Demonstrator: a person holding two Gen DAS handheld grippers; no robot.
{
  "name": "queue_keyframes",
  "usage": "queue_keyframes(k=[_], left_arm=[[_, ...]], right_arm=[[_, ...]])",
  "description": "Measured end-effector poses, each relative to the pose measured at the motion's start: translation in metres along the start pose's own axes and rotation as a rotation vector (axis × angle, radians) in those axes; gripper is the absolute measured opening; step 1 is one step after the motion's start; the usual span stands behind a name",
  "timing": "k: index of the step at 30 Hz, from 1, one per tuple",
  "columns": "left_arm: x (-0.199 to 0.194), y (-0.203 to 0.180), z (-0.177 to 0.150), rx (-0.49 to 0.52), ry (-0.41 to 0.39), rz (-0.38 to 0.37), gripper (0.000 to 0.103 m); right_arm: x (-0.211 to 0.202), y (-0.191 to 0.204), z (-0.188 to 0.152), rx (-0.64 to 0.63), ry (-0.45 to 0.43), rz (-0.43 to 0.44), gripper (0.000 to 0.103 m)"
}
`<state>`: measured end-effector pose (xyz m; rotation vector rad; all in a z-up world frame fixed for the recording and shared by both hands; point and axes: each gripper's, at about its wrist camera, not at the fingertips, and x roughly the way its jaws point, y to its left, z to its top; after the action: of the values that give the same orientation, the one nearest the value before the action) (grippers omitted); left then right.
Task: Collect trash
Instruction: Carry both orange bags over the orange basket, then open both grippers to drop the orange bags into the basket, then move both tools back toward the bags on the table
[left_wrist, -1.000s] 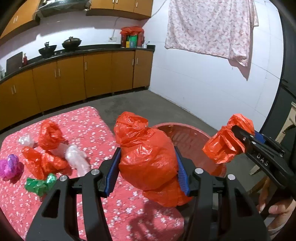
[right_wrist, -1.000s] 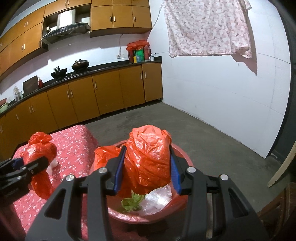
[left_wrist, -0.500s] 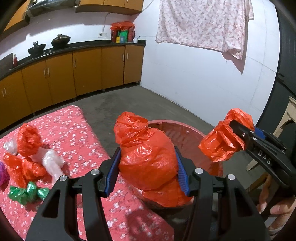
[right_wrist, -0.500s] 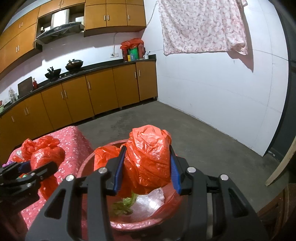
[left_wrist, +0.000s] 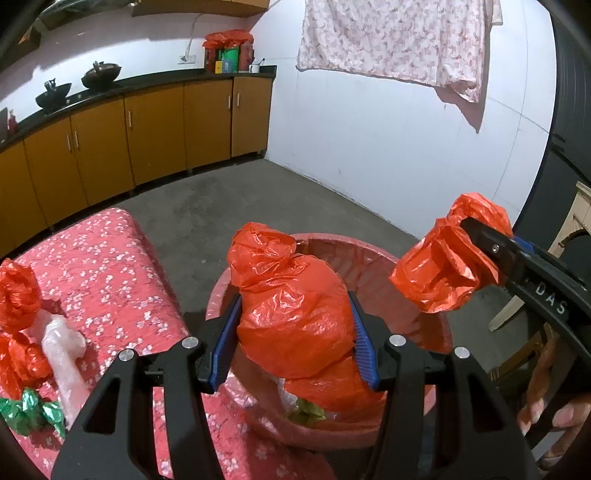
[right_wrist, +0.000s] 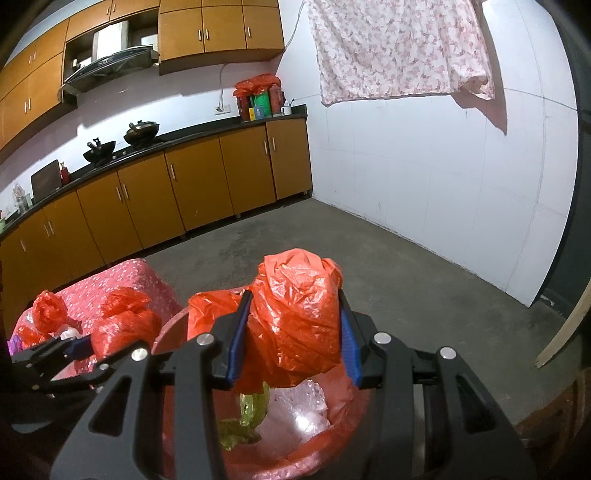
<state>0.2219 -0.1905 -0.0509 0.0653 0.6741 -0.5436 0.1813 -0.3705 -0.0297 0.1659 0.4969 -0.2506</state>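
My left gripper (left_wrist: 293, 332) is shut on a crumpled red plastic bag (left_wrist: 291, 306) and holds it over the red basin (left_wrist: 373, 254). My right gripper (right_wrist: 291, 334) is shut on another red plastic bag (right_wrist: 295, 314), also above the basin (right_wrist: 166, 328). In the left wrist view the right gripper comes in from the right with its bag (left_wrist: 447, 258). The basin holds clear plastic (right_wrist: 299, 410), green wrapper (right_wrist: 243, 417) and red bag scraps. More trash lies on the red flowered table (left_wrist: 110, 266): red bags (left_wrist: 18, 291), a clear bag (left_wrist: 62, 347), green wrapper (left_wrist: 26, 410).
The basin stands beside the table's right edge on a grey concrete floor (right_wrist: 369, 251). Orange kitchen cabinets (right_wrist: 166, 195) with a black counter line the far wall. A flowered cloth (right_wrist: 399, 48) hangs on the white wall. A wooden plank (right_wrist: 565, 328) leans at right.
Both grippers have moved right and forward with their bags, from near the table edge to over the basin. The table's trash has slid left in view. Both grips are unchanged.
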Motion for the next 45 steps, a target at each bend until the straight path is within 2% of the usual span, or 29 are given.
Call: queue_keyframes(k=[12, 17, 20, 22, 24, 26, 32, 34, 38, 45], left_arm=[[0.015, -0.001, 0.001, -0.010, 0.030, -0.025, 0.059], [0.012, 0.006, -0.001, -0.030, 0.033, -0.020, 0.063], [0.007, 0.008, -0.002, -0.036, 0.028, -0.006, 0.063], [0.001, 0.012, -0.004, -0.041, 0.019, 0.006, 0.064], [-0.006, 0.016, -0.006, -0.046, 0.010, 0.018, 0.067], [-0.016, 0.022, -0.009, -0.050, -0.002, 0.036, 0.069], [-0.058, 0.049, -0.026, -0.076, -0.048, 0.117, 0.079], [-0.072, 0.061, -0.034, -0.093, -0.060, 0.147, 0.081], [-0.103, 0.091, -0.051, -0.134, -0.086, 0.235, 0.083], [-0.152, 0.154, -0.083, -0.216, -0.114, 0.432, 0.084]], right_arm=[[0.013, -0.011, 0.005, 0.087, 0.016, 0.057, 0.050], [0.012, -0.013, 0.005, 0.090, 0.011, 0.049, 0.056], [0.007, -0.012, 0.002, 0.082, 0.002, 0.022, 0.068], [0.004, -0.012, 0.001, 0.076, -0.013, 0.002, 0.085], [-0.001, -0.011, 0.000, 0.070, -0.029, -0.010, 0.097], [-0.005, -0.008, -0.001, 0.061, -0.038, -0.020, 0.099], [-0.009, 0.018, -0.006, 0.004, -0.017, -0.012, 0.099], [-0.012, 0.032, -0.008, -0.014, -0.024, 0.019, 0.099], [-0.014, 0.067, -0.011, -0.055, -0.016, 0.093, 0.099], [-0.020, 0.140, -0.020, -0.166, -0.010, 0.200, 0.098]])
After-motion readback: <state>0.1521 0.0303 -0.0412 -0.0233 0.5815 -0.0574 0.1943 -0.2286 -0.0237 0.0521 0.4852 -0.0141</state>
